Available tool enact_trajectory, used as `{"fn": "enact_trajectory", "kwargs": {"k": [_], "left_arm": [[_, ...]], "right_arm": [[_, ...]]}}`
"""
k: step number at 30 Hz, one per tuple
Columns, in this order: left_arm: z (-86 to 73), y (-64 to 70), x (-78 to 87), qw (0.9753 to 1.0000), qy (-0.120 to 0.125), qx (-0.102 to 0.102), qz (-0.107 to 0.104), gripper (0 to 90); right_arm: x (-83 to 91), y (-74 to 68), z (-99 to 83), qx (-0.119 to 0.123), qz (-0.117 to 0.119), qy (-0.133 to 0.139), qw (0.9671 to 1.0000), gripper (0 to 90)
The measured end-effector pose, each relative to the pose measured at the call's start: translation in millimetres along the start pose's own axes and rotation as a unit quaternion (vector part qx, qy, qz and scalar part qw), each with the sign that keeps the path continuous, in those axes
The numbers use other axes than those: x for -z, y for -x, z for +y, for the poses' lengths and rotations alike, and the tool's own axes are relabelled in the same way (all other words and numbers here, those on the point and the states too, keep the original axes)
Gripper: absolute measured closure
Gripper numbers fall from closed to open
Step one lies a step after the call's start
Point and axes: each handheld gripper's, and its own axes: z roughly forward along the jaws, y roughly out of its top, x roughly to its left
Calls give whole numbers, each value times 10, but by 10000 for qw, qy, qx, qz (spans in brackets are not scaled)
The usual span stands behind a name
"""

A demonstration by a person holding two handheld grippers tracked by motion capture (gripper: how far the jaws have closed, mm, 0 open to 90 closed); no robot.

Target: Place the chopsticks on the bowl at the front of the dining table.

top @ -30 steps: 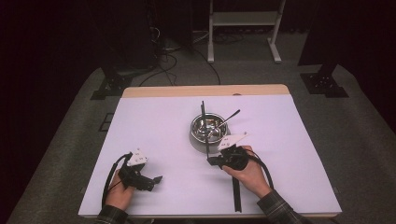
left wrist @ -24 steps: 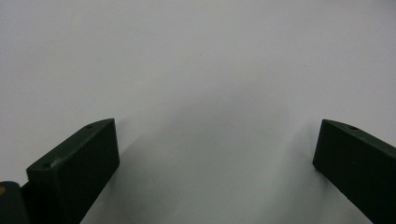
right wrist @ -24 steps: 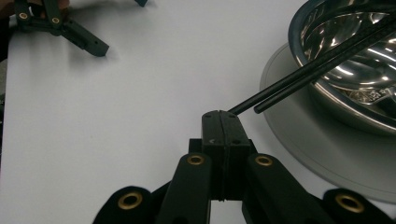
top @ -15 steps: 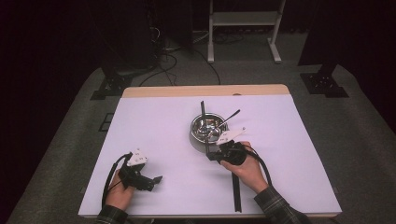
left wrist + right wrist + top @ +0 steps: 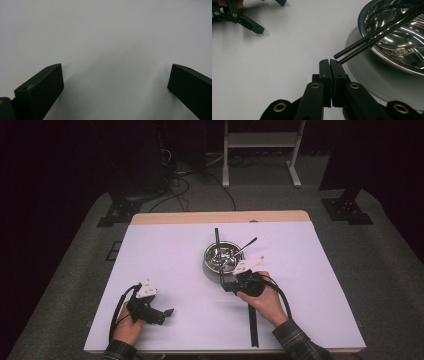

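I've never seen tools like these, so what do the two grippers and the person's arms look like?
Each gripper, left and right, is black, with jointed links on brass-coloured pins and two flat black jaws. A pale three-cornered plate sits on top of each, and a black cable loops off behind. The sleeves are dark plaid.

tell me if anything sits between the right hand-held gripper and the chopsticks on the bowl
Nothing visible does. The right hand-held gripper, jaws shut, sits just short of the chopsticks' near ends, which jut over the bowl's rim.
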Motion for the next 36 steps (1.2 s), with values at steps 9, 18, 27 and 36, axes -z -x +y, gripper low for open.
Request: {"fn": "enact_trajectory", "kwargs": {"k": [9, 18, 27, 36], "left_arm": [[1, -1, -1, 10000, -4, 1, -3, 0], [2, -3, -1, 10000, -8, 10, -11, 0], [0, 1, 0, 10000, 0, -2, 1, 0], [0, 0, 0, 10000, 0, 1, -1, 0]], "right_arm": [[142, 21, -136, -88, -35, 103, 9999, 759], [314, 111, -245, -222, -347, 234, 9989, 518], [491, 167, -373, -342, -679, 268, 9967, 417], [700, 212, -534, -443, -919, 279, 9944, 403]]}}
